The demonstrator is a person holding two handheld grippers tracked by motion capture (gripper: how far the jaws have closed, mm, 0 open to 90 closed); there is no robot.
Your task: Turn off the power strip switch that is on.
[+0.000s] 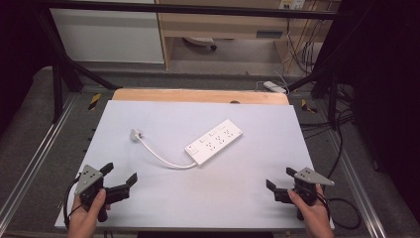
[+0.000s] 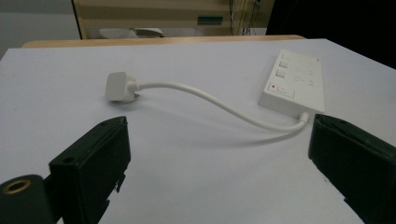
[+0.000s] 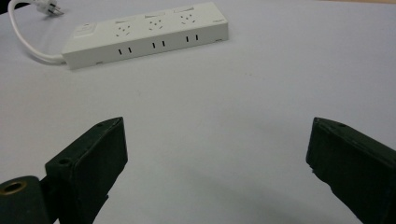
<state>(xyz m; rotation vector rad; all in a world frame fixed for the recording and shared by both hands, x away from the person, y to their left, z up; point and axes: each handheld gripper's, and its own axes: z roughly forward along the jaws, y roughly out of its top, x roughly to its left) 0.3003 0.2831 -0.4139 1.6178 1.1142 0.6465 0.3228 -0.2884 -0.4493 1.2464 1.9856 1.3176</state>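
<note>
Power strip (image 1: 214, 141) lies mid-tabletop (image 1: 148, 198), its plug (image 1: 134, 134) well left on a curved cord (image 1: 161, 158). Left tongs (image 1: 120, 182) and right tongs (image 1: 278, 188) gape wide, empty, near the front edge. Rigid, light, smooth plastic likely: grip across the narrow sides; the cord is floppy.

No text, brand or number is legible anywhere; the faint markings on the white power strip (image 2: 295, 81) are too blurred to read.
</note>
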